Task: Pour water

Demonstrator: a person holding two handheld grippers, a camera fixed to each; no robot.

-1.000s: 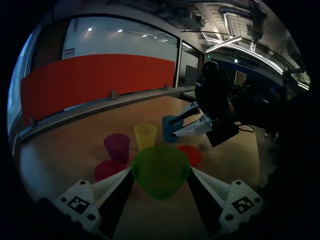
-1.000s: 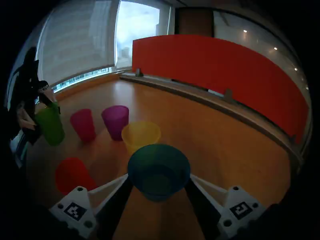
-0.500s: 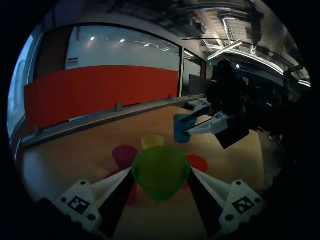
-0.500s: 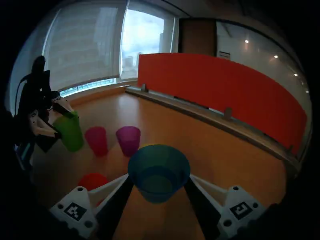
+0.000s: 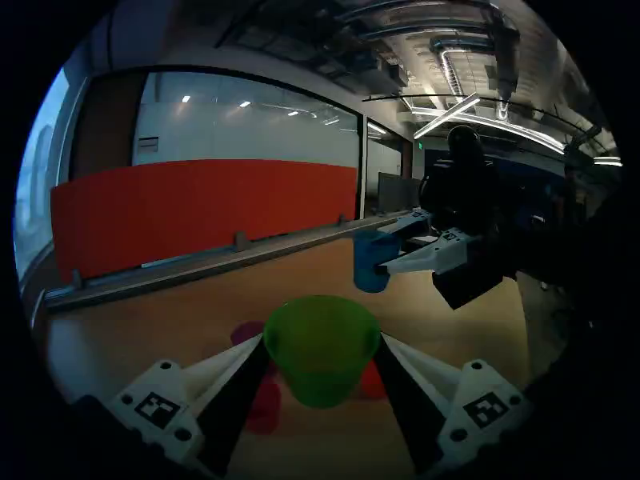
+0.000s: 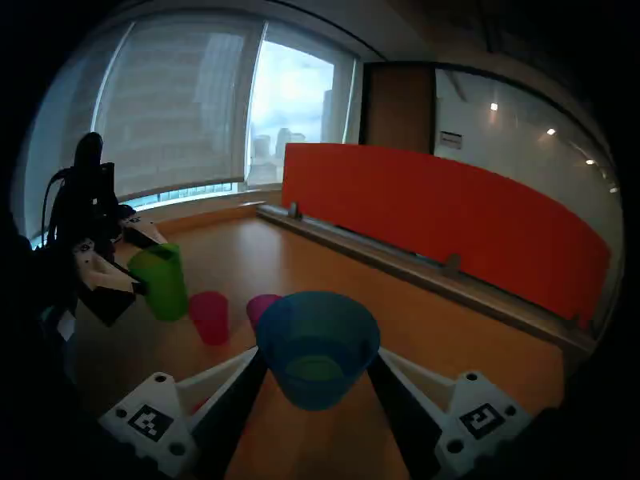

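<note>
We squeeze the green cup [image 5: 322, 352] in our left fingers [image 5: 216, 372] and the blue cup [image 6: 318, 344], maybe holding water [image 6: 316, 368], in our right fingers [image 6: 216, 376], both upright and apart.

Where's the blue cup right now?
Centre of the right gripper view: the blue cup is clamped in the right claw above the table, green cup to its left.

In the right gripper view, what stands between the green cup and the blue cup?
In the right gripper view, a pink cup and a purple cup stand on the table between the green cup and the blue cup.
</note>
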